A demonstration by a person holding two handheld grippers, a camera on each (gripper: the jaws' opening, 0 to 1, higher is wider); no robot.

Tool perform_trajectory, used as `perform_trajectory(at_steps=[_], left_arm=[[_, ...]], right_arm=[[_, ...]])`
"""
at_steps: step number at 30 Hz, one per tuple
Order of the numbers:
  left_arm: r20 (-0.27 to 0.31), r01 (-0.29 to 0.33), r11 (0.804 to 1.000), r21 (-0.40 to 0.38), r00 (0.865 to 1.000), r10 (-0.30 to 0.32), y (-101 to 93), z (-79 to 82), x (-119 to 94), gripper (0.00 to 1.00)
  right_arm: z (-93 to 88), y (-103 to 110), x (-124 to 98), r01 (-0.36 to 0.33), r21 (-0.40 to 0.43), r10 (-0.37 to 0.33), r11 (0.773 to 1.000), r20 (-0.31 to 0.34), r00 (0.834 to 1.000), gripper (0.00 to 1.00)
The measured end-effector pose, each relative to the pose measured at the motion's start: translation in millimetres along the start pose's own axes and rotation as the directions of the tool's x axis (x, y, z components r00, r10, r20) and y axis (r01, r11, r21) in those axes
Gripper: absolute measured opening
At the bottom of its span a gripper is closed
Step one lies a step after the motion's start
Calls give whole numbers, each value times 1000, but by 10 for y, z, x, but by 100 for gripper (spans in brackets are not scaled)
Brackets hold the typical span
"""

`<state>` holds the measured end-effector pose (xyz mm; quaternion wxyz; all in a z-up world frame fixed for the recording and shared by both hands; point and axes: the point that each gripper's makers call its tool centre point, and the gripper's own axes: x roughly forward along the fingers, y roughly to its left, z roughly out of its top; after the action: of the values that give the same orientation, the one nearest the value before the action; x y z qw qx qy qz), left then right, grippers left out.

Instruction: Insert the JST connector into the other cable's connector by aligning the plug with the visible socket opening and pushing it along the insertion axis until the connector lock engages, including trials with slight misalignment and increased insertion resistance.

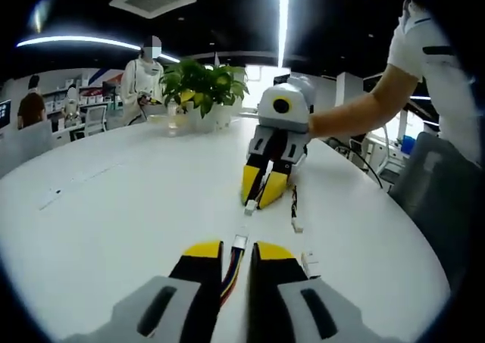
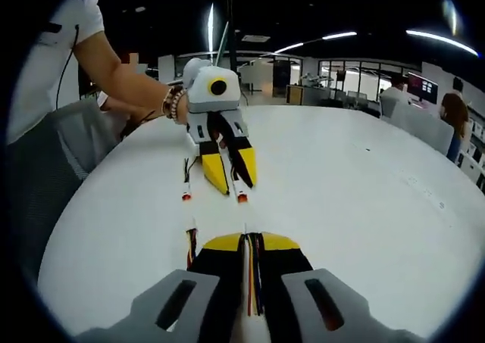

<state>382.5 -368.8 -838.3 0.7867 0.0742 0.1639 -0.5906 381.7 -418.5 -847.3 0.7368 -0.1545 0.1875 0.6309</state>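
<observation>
Both claws clamp cables | left claw (image 1: 238, 254) connector (image 1: 239, 242) faces right claw (image 1: 259, 194) plug (image 1: 249, 206), apart

The left gripper's cable (image 1: 233, 271), a bundle of red, yellow and blue wires, runs up between the yellow-tipped jaws low in the left gripper view; its small white connector (image 1: 240, 242) pokes out past the tips. Just above, at frame centre, the other cable's white connector (image 1: 249, 206) points toward it, the two apart and roughly in line on the white table.
</observation>
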Motion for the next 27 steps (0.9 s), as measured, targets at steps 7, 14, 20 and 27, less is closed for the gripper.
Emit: perform_trajectory(at_steps=[7,14,20,27], left_arm=[[0,23,1000,11,1000,-23,20,-13,13,2],[1,47,999,27,999,-47,39,-26,33,1],[-9,63,997,40,998,-62,-12,32,30,1],[8,69,996,59,998,-69,-66,201,-35,1]], right_arm=[[-3,-7,3,-30,-10,31,999,32,999,4],[17,6,22,-51,-2,51,999,36,998,3],[120,29,10,-57,-9,57,998,45,997,2],[309,64,-100,-55,-36,56,998,50,997,2]])
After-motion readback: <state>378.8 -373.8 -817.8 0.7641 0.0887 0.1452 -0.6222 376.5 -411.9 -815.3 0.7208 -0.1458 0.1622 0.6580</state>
